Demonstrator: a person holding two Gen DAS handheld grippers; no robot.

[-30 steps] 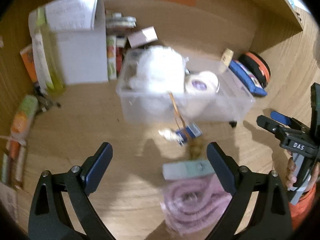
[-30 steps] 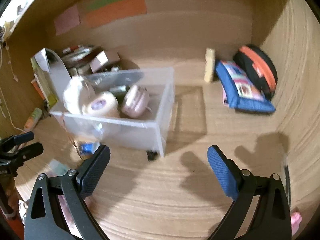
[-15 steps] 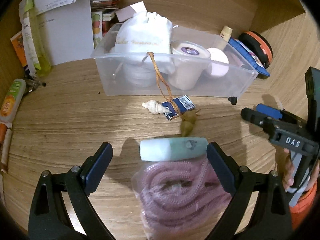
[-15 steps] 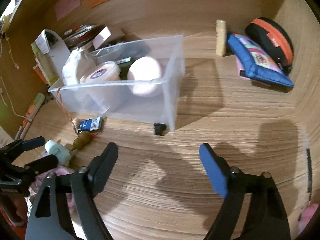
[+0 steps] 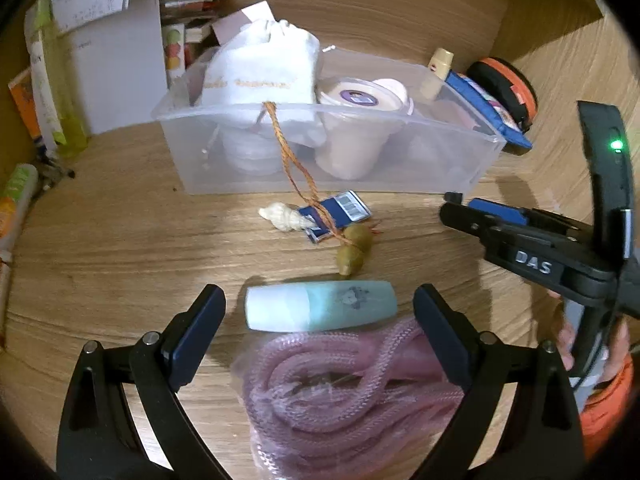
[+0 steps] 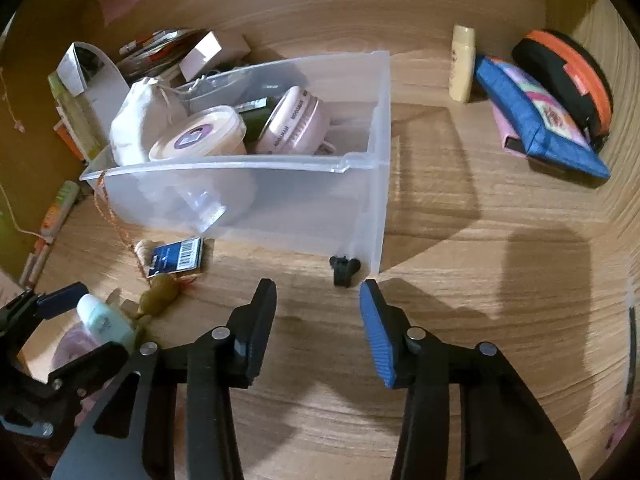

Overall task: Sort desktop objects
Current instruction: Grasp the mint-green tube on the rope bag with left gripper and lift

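- White raised letters "DAS" stand on the black plastic body of the right gripper [image 5: 480, 216], seen from the left wrist camera.
- A barcode marks the small dark-blue card [image 6: 176, 258] lying on the wooden desk; its digits are too small to read.
- Gold script runs across the white drawstring pouch [image 5: 260, 68], illegible.
- Dark lettering rings the round pink tin [image 6: 294, 122], unreadable.

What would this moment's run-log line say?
left gripper: open, fingers either side of teal bottle | right gripper: closing, nothing between fingers | clear bin: part-filled
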